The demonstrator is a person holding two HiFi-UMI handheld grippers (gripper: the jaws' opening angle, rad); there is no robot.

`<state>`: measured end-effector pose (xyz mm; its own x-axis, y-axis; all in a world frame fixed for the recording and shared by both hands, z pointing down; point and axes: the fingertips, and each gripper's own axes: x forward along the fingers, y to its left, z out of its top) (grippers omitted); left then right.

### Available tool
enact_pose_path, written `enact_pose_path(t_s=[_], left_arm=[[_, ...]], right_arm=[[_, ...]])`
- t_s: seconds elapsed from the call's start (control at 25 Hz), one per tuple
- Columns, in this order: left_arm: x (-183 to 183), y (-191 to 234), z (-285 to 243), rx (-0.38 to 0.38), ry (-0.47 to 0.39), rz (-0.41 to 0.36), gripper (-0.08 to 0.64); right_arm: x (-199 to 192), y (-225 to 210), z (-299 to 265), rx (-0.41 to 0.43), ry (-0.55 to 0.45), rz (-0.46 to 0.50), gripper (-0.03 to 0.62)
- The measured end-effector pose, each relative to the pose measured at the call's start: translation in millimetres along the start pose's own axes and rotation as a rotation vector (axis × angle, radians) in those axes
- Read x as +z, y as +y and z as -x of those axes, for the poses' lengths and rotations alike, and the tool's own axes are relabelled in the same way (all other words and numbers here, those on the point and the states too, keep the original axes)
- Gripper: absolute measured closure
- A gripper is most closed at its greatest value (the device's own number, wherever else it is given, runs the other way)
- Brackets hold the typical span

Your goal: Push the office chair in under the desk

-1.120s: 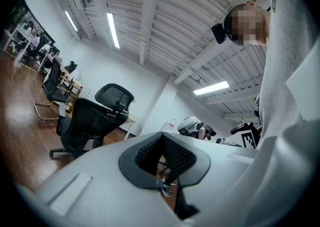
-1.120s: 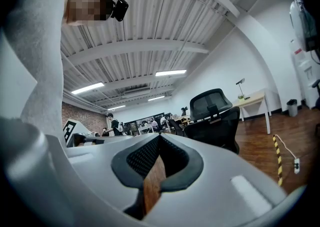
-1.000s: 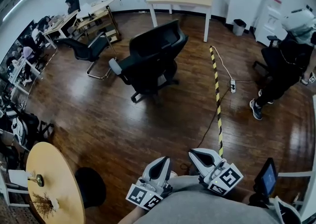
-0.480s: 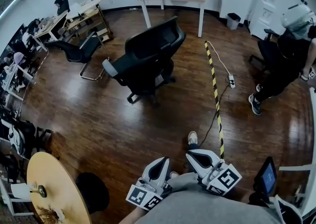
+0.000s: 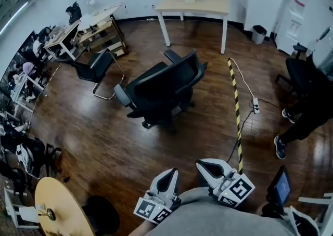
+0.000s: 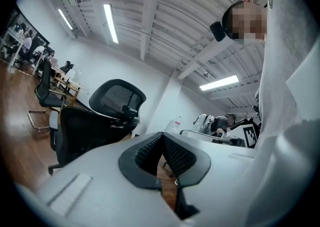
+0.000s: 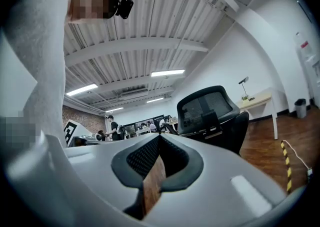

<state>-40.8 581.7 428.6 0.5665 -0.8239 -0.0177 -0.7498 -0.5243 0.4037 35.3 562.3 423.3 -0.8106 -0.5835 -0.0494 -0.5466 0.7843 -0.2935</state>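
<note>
The black mesh-backed office chair (image 5: 161,92) is appearing nearer than a second ago. The left gripper (image 5: 170,172) and right gripper (image 5: 204,165), pressed together and empty, are approaching, not yet touching it.

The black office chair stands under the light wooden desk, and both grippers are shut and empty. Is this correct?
No. The head view shows the black office chair apart from the light wooden desk, not under it. The left gripper and right gripper are shut and empty.
</note>
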Motion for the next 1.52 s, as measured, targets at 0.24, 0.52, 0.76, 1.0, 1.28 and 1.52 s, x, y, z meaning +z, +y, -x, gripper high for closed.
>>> enact_pose_path(t_s=[0.24,0.52,0.76,1.0,1.28,1.52], left_arm=[[7,23,-63,0.055,-0.009,-0.003,0.548],[20,44,-94,0.119,-0.003,-0.003,0.548],[24,85,-112,0.127,-0.007,0.021,0.548],[58,134,-128,0.082,-0.037,0.019,0.548],[76,177,-138,0.088,-0.049,0.003,0.548],[87,209,-141,0.187,-0.049,-0.052,0.548]], right_arm=[[12,-69,-24,0.03,0.037,-0.028,0.588],[18,-105,-56,0.066,0.066,-0.067,0.588],[10,-127,-89,0.041,0.076,-0.071,0.588],[25,-149,-132,-0.042,0.055,-0.026,0.588],[41,-169,-166,-0.091,0.027,0.023,0.588],[51,-195,-172,-0.092,0.026,0.064,0.588]])
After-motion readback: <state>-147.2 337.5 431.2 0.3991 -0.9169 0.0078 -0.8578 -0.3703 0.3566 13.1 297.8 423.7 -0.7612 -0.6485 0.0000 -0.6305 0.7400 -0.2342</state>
